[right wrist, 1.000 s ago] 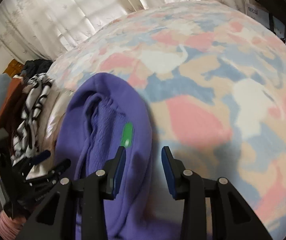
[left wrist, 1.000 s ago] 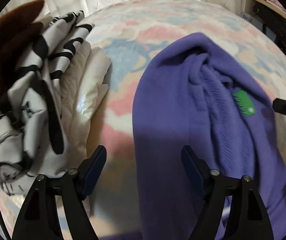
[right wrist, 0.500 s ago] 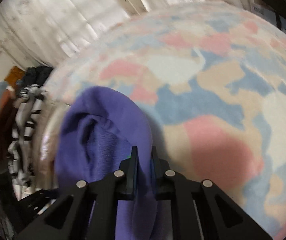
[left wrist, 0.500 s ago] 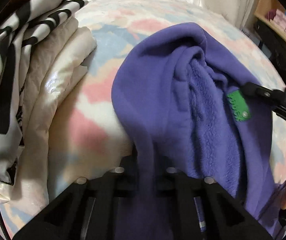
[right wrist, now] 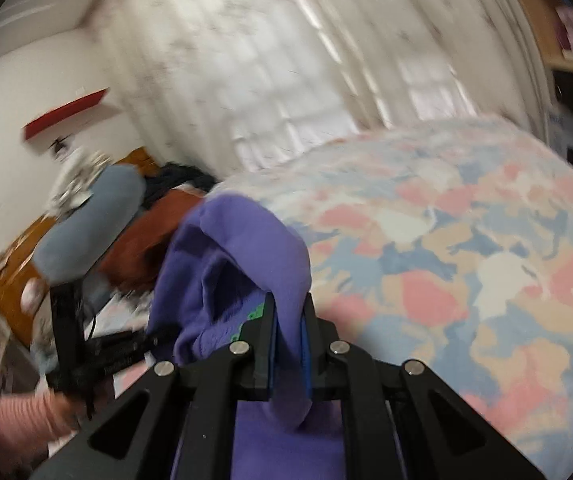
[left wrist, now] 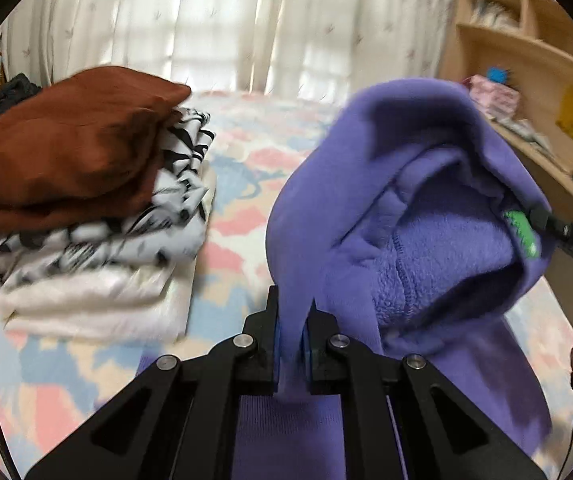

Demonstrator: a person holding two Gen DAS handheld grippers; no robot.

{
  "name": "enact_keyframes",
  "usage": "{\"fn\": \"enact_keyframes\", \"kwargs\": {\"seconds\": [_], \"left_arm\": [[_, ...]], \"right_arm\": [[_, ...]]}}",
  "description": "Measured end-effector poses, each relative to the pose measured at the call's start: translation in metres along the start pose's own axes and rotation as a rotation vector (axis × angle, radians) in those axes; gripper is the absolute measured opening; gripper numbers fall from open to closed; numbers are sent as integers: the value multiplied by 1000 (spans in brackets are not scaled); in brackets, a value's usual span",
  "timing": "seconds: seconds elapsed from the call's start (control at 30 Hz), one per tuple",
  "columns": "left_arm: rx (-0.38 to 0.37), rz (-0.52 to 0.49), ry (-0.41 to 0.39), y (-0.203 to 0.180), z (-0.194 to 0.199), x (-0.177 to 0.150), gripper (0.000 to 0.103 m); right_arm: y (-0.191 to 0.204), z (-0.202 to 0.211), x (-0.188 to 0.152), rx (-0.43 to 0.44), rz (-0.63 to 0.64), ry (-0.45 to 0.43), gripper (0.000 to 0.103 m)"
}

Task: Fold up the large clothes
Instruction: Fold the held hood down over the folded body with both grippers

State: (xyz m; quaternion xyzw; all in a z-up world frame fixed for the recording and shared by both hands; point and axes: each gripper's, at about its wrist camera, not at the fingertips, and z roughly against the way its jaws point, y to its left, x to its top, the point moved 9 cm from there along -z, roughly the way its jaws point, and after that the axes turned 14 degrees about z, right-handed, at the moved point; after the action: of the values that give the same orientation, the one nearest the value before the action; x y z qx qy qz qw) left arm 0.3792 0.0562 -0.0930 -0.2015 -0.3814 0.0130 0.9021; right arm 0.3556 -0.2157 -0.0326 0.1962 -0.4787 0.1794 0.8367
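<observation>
A purple fleece hoodie (left wrist: 398, 184) with a green neck label (left wrist: 522, 232) hangs lifted above the bed, its hood opening facing the left wrist camera. My left gripper (left wrist: 291, 320) is shut on the hoodie's left neck edge. My right gripper (right wrist: 286, 320) is shut on the opposite edge of the hoodie (right wrist: 238, 248), beside the label. The right gripper also shows at the right rim of the left wrist view (left wrist: 542, 220). The hoodie's body drops out of sight below both grippers.
A stack of folded clothes (left wrist: 86, 208), brown on top, then black-and-white, then cream, lies on the left of the pastel patterned bed (right wrist: 466, 264). White curtains (left wrist: 214, 24) hang behind. Wooden shelves (left wrist: 526, 60) stand to the right.
Both grippers closed on the hoodie's neck edges while it lay on the bed, then rose and lifted it. The views now tilt up toward the curtains.
</observation>
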Motion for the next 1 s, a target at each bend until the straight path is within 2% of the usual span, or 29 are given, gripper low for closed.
{"fn": "enact_keyframes", "kwargs": {"seconds": [0.07,0.13,0.17,0.2,0.33,0.43,0.53,0.63,0.67,0.7,0.77,0.93,1.0], "left_arm": [[-2,2,-6,14,30,-24,5],[11,25,32,33,50,-56,5],[26,30,54,42,58,-70,5],[44,35,68,48,64,-83,5],[52,102,134,81,92,-133,5],[21,137,188,89,106,-153,5],[-56,175,238,85,112,-163,10],[-169,235,283,65,109,-165,30],[-211,256,296,58,106,-166,40],[-233,268,300,53,105,-167,46],[-275,280,308,40,99,-170,47],[-333,311,365,14,63,-180,47],[-357,320,363,7,53,-182,47]], "right_arm": [[29,28,-23,-3,84,12,13],[47,44,-55,-20,127,72,18],[53,48,-72,-23,133,106,24],[60,53,-95,-25,131,155,28],[70,62,-178,-48,76,342,29],[71,70,-215,-42,-15,403,29],[73,82,-223,-4,-127,377,31],[82,90,-218,53,-232,331,53],[86,92,-215,86,-266,309,63],[92,93,-213,110,-291,292,68],[99,87,-208,157,-347,259,69],[108,57,-206,168,-390,250,69],[109,43,-206,185,-410,237,69]]}}
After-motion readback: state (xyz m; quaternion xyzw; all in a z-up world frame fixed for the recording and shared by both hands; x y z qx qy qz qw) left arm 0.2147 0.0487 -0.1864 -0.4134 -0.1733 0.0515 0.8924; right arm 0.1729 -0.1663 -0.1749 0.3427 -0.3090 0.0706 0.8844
